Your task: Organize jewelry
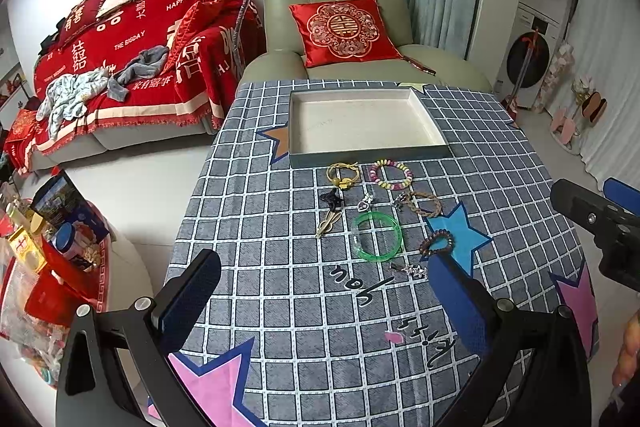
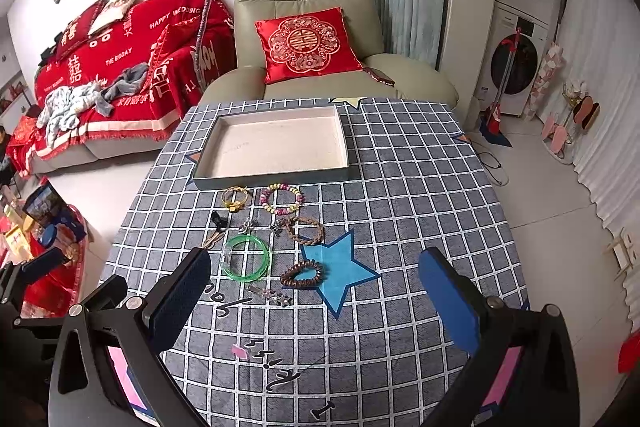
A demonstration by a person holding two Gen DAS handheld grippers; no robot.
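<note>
A shallow grey tray (image 1: pixel 428 123) (image 2: pixel 344 131) with a cream bottom lies empty at the far side of the table. Jewelry lies spread in front of it: a green bangle (image 1: pixel 378 235) (image 2: pixel 247 257), a colourful bead bracelet (image 1: pixel 391 175) (image 2: pixel 282 198), a gold bracelet (image 1: pixel 342 175) (image 2: pixel 235 197), a braided brown bracelet (image 1: pixel 425 203) (image 2: pixel 305 227), a dark coil bracelet (image 1: pixel 437 241) (image 2: pixel 302 272), a black clip (image 1: pixel 332 198), silver charms (image 1: pixel 409 270) (image 2: pixel 272 295). My left gripper (image 1: pixel 324 291) is open above the near table. My right gripper (image 2: pixel 316 291) is open, just short of the jewelry.
The table carries a grey checked cloth (image 1: pixel 280 267) with stars. A green armchair with a red cushion (image 1: pixel 340 31) stands behind it. A red-covered sofa (image 1: pixel 132 59) is at the left, washing machines (image 2: pixel 520 27) at the right, snack boxes (image 1: pixel 60 227) at the near left.
</note>
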